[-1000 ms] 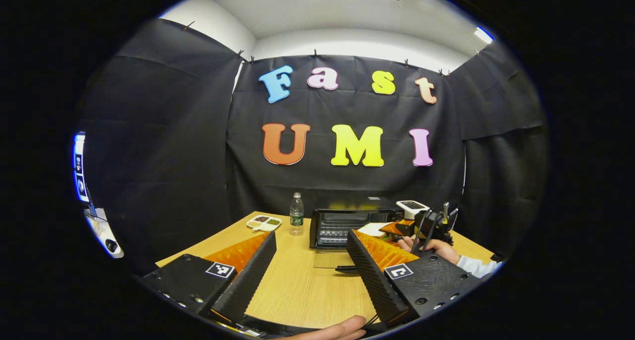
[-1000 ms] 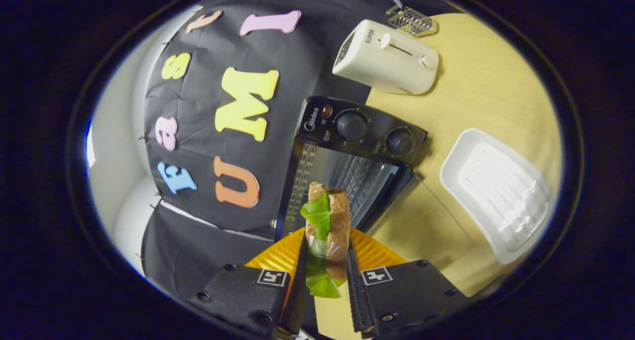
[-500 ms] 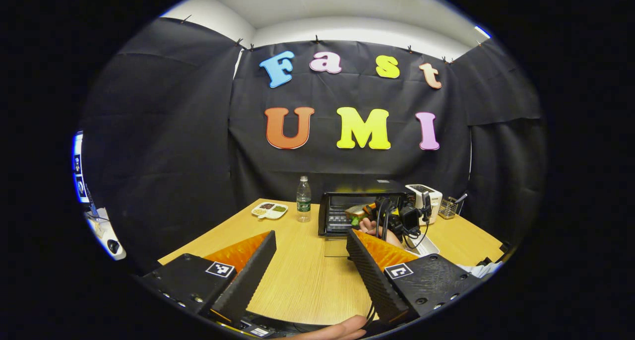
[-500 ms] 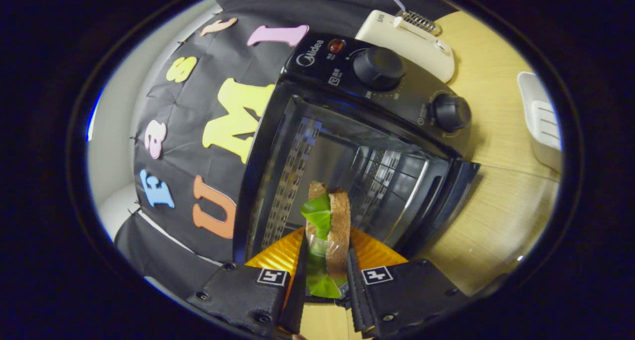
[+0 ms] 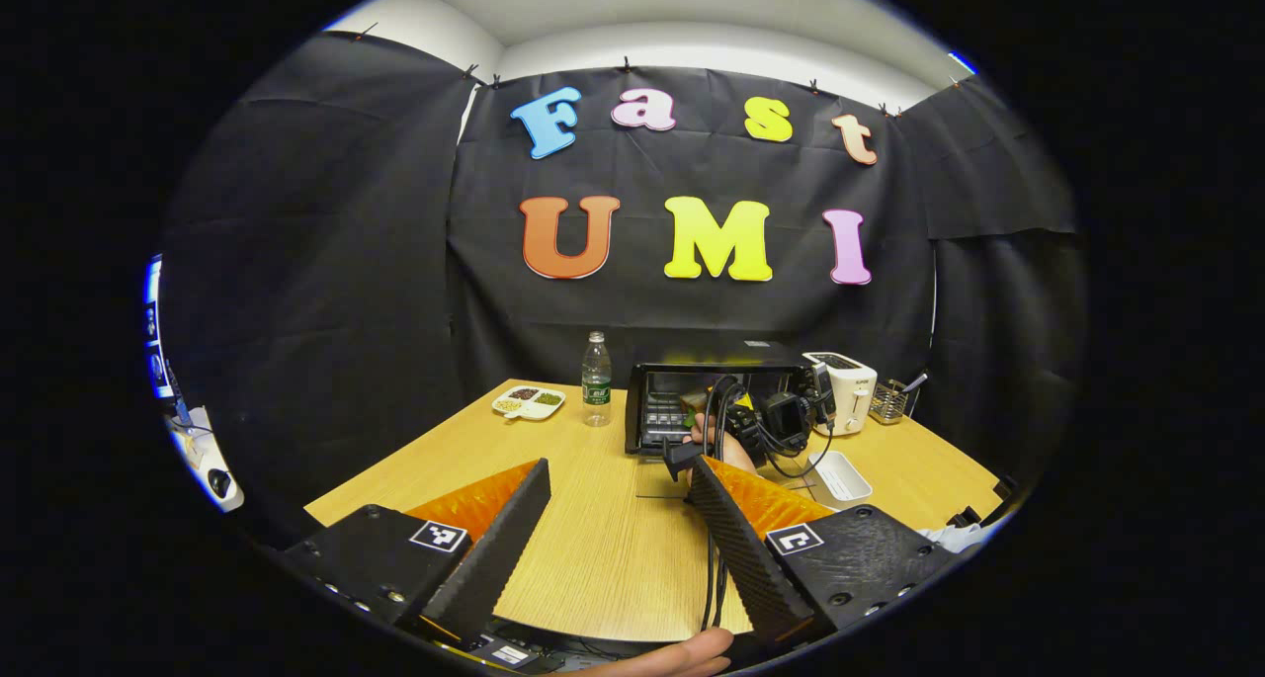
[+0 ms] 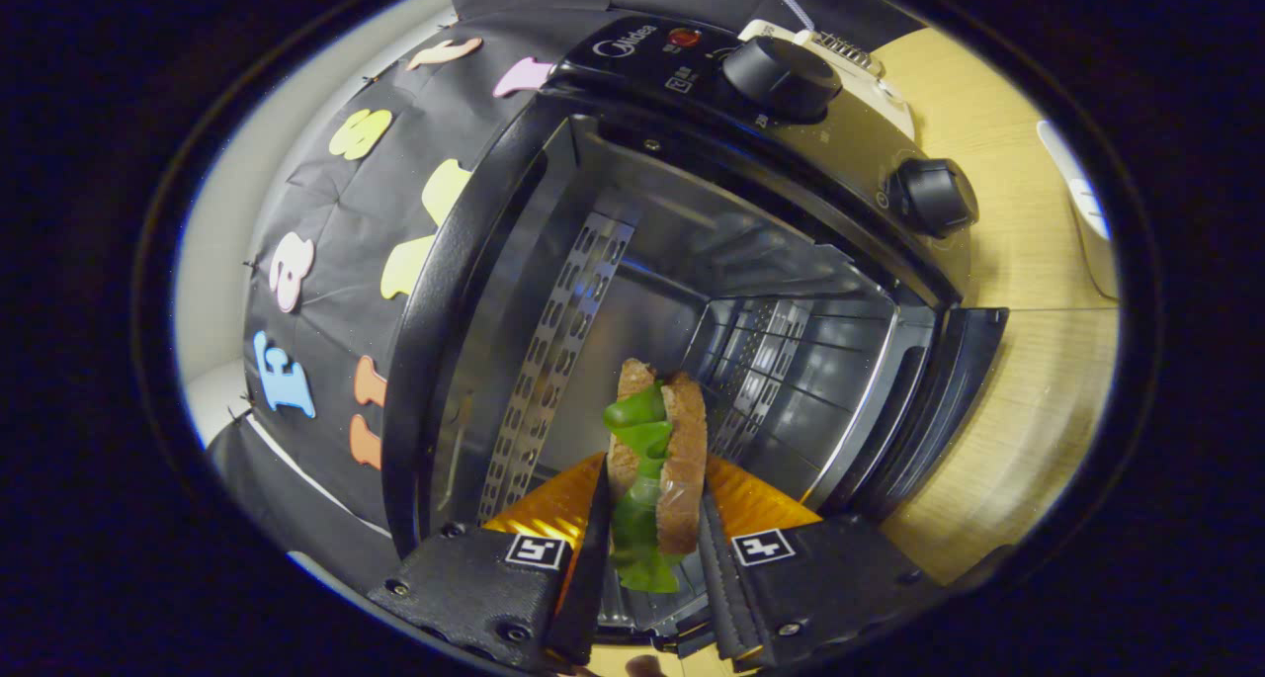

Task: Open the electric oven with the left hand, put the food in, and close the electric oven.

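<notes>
Left gripper view
Left tool (image 5: 613, 529): its two black and orange fingers stand wide apart at 6 o'clock, with nothing between them, low over the worktop (image 5: 593, 558).
Thumb: a bit of the person's thumb (image 5: 682, 652) shows at the very bottom.
Oven: the black electric oven (image 5: 692, 400) sits far back on the worktop, at 12 o'clock from the left tool, well apart from it.
Right tool: the other tool (image 5: 766, 425), with its cables and the hand that holds it, is right in front of the oven's mouth and hides part of it.
Other things: a water bottle (image 5: 595, 392) and a small snack dish (image 5: 529, 402) stand at 9 o'clock from the oven. A white toaster (image 5: 842, 392) and a wire rack (image 5: 889, 400) are at 3 o'clock from it. A white tray (image 5: 838, 477) lies near the oven's front, toward 4 o'clock.

Right gripper view
Right tool (image 6: 652, 549): both fingers press on a sandwich (image 6: 657, 469) and hold it on its edge.
Sandwich: brown bread with green lettuce, sticking out past the fingertips toward 12 o'clock, right at the open oven (image 6: 692, 262) mouth.
Oven inside: shiny metal walls with rows of holes; nothing stands between the sandwich and the inside.
Knobs: two black knobs, one (image 6: 781, 76) and another (image 6: 934, 198), sit on the oven's front panel toward 1 and 2 o'clock.
Door: the open door (image 6: 939, 400) shows toward 3 o'clock from the sandwich.
</notes>
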The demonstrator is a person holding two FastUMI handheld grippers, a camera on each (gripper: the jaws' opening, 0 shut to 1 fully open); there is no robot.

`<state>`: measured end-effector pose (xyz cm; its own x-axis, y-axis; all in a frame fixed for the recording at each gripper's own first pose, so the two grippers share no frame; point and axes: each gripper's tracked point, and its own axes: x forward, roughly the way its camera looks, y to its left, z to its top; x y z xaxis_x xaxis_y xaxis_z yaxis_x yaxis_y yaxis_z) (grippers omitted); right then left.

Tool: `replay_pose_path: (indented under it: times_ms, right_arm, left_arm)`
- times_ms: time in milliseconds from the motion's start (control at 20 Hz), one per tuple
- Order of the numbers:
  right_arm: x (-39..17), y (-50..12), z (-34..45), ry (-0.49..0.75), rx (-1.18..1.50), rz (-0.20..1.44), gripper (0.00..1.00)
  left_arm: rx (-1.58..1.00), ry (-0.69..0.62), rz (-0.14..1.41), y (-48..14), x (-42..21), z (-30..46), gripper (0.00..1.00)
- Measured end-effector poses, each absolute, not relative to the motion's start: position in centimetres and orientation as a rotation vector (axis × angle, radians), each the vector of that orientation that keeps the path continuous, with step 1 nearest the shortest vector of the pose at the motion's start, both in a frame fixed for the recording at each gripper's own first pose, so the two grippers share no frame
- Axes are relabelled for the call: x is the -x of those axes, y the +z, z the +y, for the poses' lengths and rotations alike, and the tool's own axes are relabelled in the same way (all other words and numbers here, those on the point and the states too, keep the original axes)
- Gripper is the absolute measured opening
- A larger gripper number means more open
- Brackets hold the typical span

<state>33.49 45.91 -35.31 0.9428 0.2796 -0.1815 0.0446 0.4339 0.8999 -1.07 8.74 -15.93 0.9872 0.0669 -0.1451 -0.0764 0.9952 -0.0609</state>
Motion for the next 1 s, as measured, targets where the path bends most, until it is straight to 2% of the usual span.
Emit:
replay_pose_path:
  times_ms: [100,150,200,250,300,400,450,500,550,600,650,850,1000]
  right_arm:
    - [-33.4,-35.2,46.2,0.164,-1.081,0.331,0.51]
    - [-33.2,-35.5,46.5,0.162,-1.035,0.346,0.39]
    - [-33.0,-35.5,46.8,0.167,-0.999,0.341,0.60]
    - [-32.9,-35.2,46.8,0.166,-0.965,0.335,0.55]
    - [-32.9,-34.8,46.9,0.167,-0.931,0.327,0.74]
    - [-32.7,-34.8,47.3,0.165,-0.849,0.319,0.88]
    - [-32.4,-35.0,47.6,0.174,-0.800,0.324,0.77]
    - [-32.2,-35.2,47.8,0.187,-0.741,0.333,0.93]
    - [-32.0,-35.3,48.1,0.203,-0.682,0.346,0.80]
    - [-32.0,-35.6,48.4,0.212,-0.632,0.359,0.82]
    - [-31.8,-35.7,48.5,0.218,-0.601,0.380,0.97]
    - [-31.5,-36.3,49.9,0.280,-0.482,0.469,0.99]
    - [-31.3,-37.0,50.0,0.299,-0.274,0.525,1.00]
  left_arm:
    - [0.080,0.062,0.146,-16.2,1.3,8.6,0.94]
    - [0.082,0.062,0.150,-16.4,1.3,8.7,0.94]
    - [0.086,0.068,0.157,-16.6,1.4,9.0,0.94]
    - [0.090,0.071,0.160,-16.8,1.4,9.2,0.94]
    - [0.097,0.071,0.160,-16.8,1.4,9.3,0.94]
    - [0.112,0.073,0.163,-17.0,1.7,9.6,0.94]
    - [0.120,0.071,0.162,-17.0,1.8,9.7,0.94]
    - [0.127,0.072,0.160,-17.0,1.8,9.9,0.94]
    - [0.133,0.072,0.160,-17.2,1.8,10.0,0.94]
    - [0.136,0.070,0.161,-17.2,2.1,10.0,0.94]
    - [0.137,0.069,0.159,-17.2,2.1,10.1,0.94]
    - [0.132,0.058,0.164,-17.6,2.5,10.3,0.94]
    - [0.143,0.061,0.157,-17.7,2.6,10.8,0.94]
